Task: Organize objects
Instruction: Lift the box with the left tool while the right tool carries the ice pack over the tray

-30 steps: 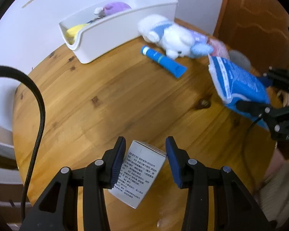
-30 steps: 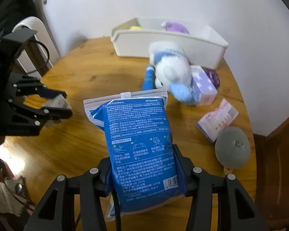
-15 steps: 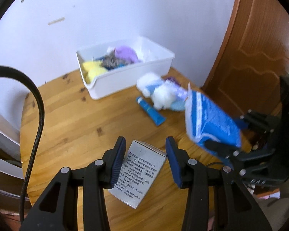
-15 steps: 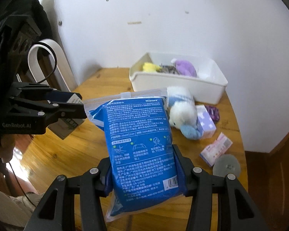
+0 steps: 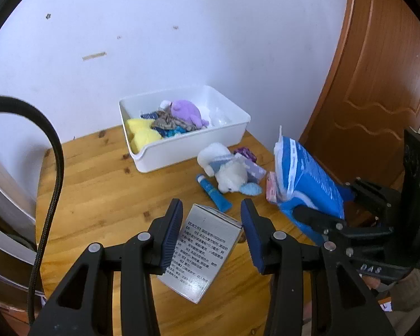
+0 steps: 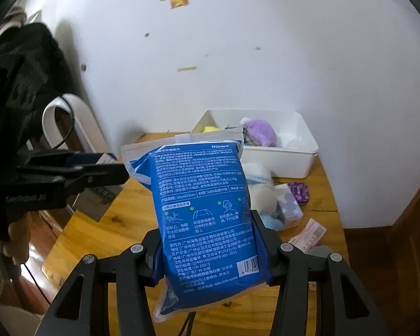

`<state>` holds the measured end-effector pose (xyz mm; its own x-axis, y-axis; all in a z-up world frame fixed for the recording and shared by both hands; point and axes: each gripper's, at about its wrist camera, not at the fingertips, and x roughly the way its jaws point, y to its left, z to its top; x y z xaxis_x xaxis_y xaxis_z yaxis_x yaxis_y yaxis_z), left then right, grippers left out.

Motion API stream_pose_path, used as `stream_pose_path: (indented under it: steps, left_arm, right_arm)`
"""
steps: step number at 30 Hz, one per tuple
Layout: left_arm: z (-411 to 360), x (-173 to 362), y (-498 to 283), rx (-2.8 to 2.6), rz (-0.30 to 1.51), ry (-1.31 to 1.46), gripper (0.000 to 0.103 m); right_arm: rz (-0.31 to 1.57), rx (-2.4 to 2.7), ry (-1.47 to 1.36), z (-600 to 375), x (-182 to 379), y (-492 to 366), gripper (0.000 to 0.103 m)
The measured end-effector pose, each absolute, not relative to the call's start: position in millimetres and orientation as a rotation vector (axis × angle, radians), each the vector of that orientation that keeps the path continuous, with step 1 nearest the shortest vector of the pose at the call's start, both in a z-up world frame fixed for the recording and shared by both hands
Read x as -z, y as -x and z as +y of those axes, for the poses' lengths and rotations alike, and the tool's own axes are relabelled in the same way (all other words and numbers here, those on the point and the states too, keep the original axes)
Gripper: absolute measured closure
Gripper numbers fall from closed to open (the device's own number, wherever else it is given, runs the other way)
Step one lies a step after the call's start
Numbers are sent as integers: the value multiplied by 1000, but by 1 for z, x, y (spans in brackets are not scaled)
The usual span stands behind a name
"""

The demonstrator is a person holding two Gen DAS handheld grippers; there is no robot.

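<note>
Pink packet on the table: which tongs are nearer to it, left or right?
Right. The right tongs, gripping the blue pouch, hang just beside the pink packet; the left tongs, holding the grey box, are farther off, past the pouch.

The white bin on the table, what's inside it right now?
Inside the white bin: a purple plush, something yellow and soft, a brown-grey tangle and white plastic wrap. Whatever lies beneath them is covered.

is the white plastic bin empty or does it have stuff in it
Partly filled: white plastic bin holds a purple plush, yellow plush and other items.
</note>
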<state>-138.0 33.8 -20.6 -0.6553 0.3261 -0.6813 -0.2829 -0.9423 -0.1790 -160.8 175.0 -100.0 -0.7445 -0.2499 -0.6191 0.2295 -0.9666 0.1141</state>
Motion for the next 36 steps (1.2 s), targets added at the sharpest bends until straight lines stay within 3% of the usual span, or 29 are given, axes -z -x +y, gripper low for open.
stream_pose_path:
  steps: [16, 36]
  left_arm:
    - [13, -62, 192, -2716, -80, 985, 56]
    - [19, -130, 304, -2842, -80, 889, 56]
  right_arm:
    - [-241, 2823, -927, 225, 28, 227, 51]
    - [-320, 2937, -750, 246, -90, 339, 51]
